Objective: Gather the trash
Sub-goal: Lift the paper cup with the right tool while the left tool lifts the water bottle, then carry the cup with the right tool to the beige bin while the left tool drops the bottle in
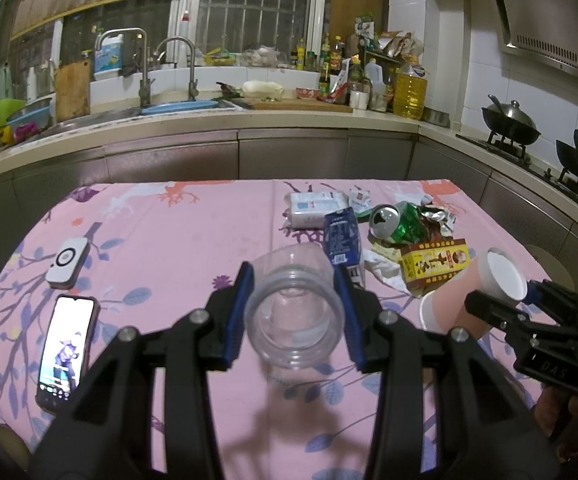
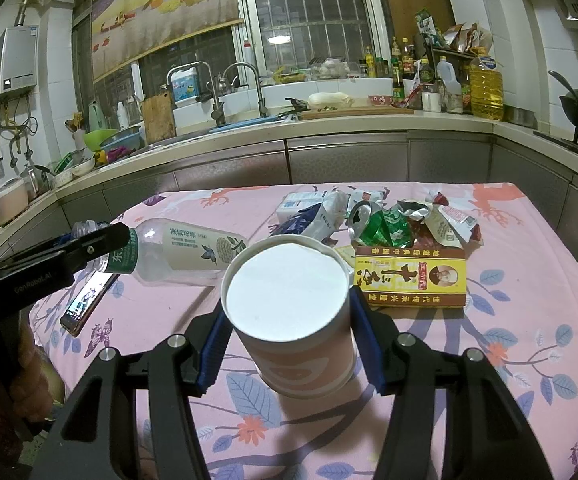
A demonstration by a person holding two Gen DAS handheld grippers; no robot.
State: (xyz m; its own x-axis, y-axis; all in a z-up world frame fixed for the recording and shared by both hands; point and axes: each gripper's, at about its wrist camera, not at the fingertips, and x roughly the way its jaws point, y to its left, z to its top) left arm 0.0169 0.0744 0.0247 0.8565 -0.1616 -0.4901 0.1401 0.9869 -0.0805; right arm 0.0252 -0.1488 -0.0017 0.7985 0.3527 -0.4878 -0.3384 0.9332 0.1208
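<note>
Right now the left gripper (image 1: pixel 295 316) is clamping a clear plastic bottle (image 1: pixel 293 314) between its blue pads (image 1: pixel 238 318), one pad pressing each side near the neck end. From the right wrist view the bottle (image 2: pixel 181 254) is lying nearly level above the pink tablecloth (image 2: pixel 509 320), its green and cream label facing up and its base pointing toward the trash pile, with the left gripper (image 2: pixel 89 240) biting on near its capless mouth.

The right gripper (image 2: pixel 289 320) is squeezing a pink paper cup (image 2: pixel 293 320) between its own blue pads (image 2: pixel 215 344), the cup tilting so that its white bottom is facing the camera. In the left wrist view that cup (image 1: pixel 485 292) is hanging just right of the pile, held off the cloth by the right gripper (image 1: pixel 517 300).

Beyond both held things the remaining trash is sitting together at the far right part of the table: a yellow and red box (image 2: pixel 411 280) lying flat nearest the cup, a crushed green can (image 2: pixel 381 222) just behind it, crumpled foil wrappers (image 2: pixel 445 220) beside the can, a dark blue carton (image 1: pixel 341 236) and a white packet (image 1: pixel 315 208) farther back.

On the left side of the cloth, well apart from the pile, a phone (image 1: pixel 67 344) is lying with its screen lit, and a small white device (image 1: pixel 68 263) is resting just beyond it. Behind the table a kitchen counter (image 1: pixel 249 120) is running along the wall with a sink tap (image 1: pixel 179 68), an oil bottle (image 1: pixel 409 92) and a wok (image 1: pixel 511 120) on the stove.
</note>
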